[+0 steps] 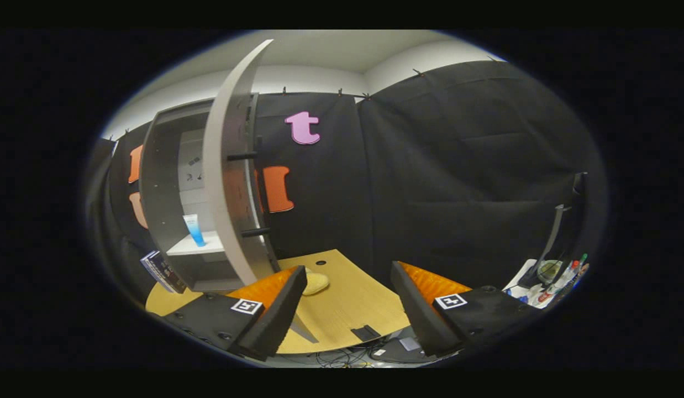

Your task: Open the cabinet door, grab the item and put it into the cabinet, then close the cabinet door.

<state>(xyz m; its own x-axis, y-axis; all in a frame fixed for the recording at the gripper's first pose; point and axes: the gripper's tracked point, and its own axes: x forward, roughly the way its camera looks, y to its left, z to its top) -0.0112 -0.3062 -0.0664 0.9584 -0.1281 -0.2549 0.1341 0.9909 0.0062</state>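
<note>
- My gripper [347, 309]: two fingers, spread wide apart, nothing between them but bare table.
- One cabinet [171, 199], grey, standing on the wooden table [347, 304] ahead of my left finger.
- One cabinet door [226, 166], swung open, its edge turned toward me; two dark handles [242, 157] stick out from it, one high, one low.
- One tube [194, 229], blue and white, upright on the pale shelf [195, 246] inside the cabinet, just beyond the door's inner face. The open door partly screens the interior from where I sit.
- One yellowish soft object [315, 283] lies on the table just beyond my left fingertip, close to the door's lower corner; I cannot tell what it is.
- One stack of books [162, 271] leans against the cabinet's outer base.
- A clutter of small items and pens [552, 279] sits far off past my right finger; too small to count.
- Cables [342, 359] run below the table's near edge.
</note>
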